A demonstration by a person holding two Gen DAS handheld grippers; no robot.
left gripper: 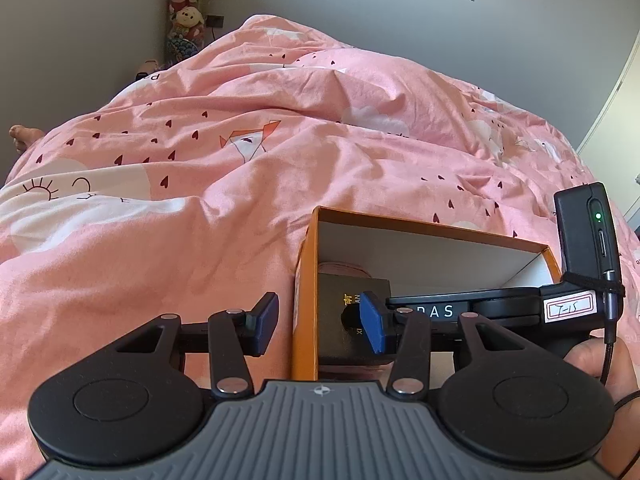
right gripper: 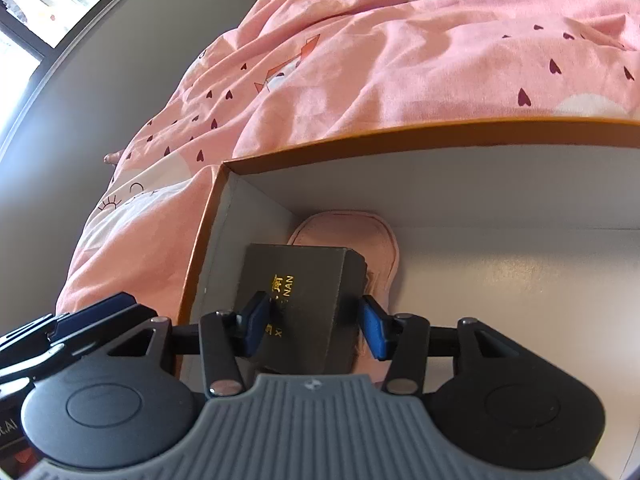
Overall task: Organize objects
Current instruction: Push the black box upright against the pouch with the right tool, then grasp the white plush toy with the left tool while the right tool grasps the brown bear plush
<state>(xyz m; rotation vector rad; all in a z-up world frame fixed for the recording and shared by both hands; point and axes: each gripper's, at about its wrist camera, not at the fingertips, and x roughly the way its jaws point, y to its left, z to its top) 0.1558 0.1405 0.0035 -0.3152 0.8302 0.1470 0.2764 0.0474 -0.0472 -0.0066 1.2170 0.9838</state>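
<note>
An orange cardboard box (left gripper: 303,280) with a white inside lies on the pink bed; it fills the right wrist view (right gripper: 400,184). Inside lie a pink pouch (right gripper: 352,228) and, on top of it, a black box with gold letters (right gripper: 304,280), also seen in the left wrist view (left gripper: 352,300). My right gripper (right gripper: 316,326) is inside the orange box, its blue pads touching both sides of the black box. My left gripper (left gripper: 320,322) is open and straddles the orange box's left wall without gripping it.
A crumpled pink duvet (left gripper: 240,140) with hearts covers the bed. Plush toys (left gripper: 188,0) hang in the far corner. A bare foot (left gripper: 22,136) shows at the left edge. A window (right gripper: 36,4) is at the far left.
</note>
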